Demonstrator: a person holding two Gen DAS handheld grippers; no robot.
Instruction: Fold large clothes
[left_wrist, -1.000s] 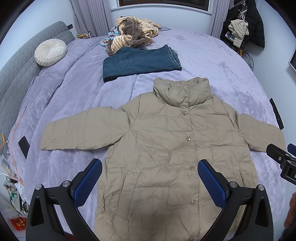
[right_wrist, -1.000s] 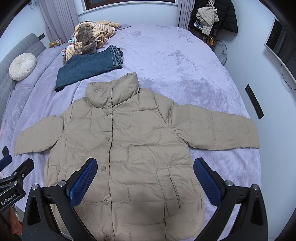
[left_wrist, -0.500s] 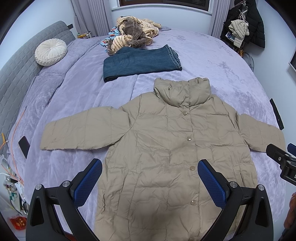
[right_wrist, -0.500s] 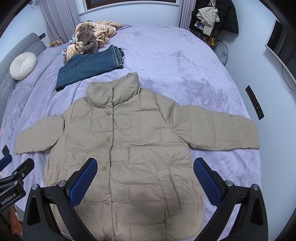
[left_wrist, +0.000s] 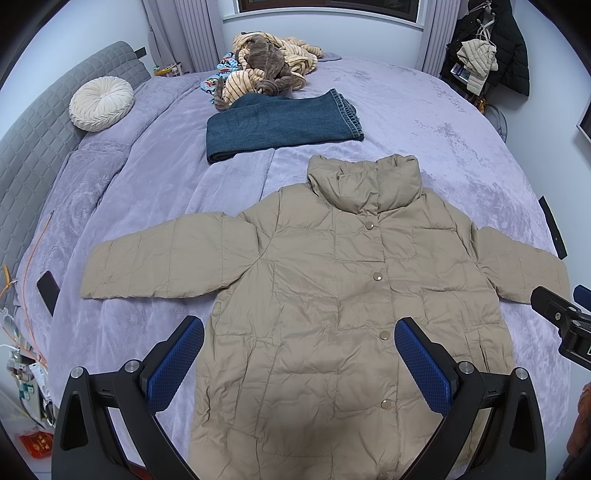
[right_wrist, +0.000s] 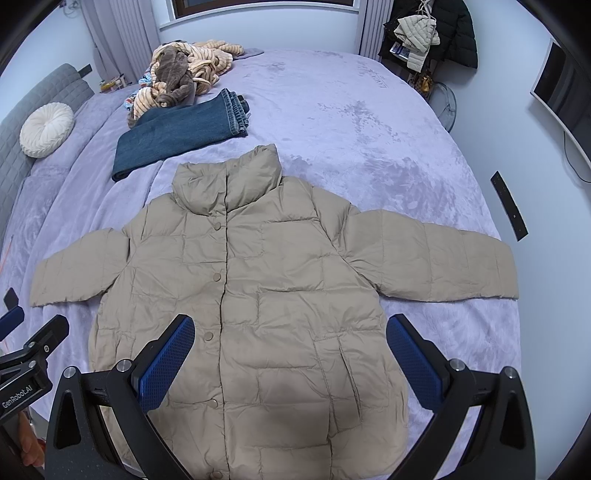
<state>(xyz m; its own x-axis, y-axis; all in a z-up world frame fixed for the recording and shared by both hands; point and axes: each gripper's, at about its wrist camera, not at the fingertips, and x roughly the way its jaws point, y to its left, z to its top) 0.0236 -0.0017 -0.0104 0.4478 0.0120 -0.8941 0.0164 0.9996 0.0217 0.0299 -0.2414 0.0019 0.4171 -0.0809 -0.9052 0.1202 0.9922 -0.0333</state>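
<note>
Beige puffer jacket (left_wrist: 332, 306) spread flat, front up, sleeves out, on purple bed (left_wrist: 424, 122). Unmoved over the last second. Left gripper (left_wrist: 299, 363) and right gripper (right_wrist: 290, 360) hovering above hem, jaws wide apart, holding nothing. Folding apparently not yet begun.

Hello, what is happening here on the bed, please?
A person holds two grippers above a beige puffer jacket spread flat on the purple bed, sleeves out, buttons closed. The left gripper and right gripper are both open, holding nothing. Folding has not begun. Folded jeans lie beyond the collar.
</note>
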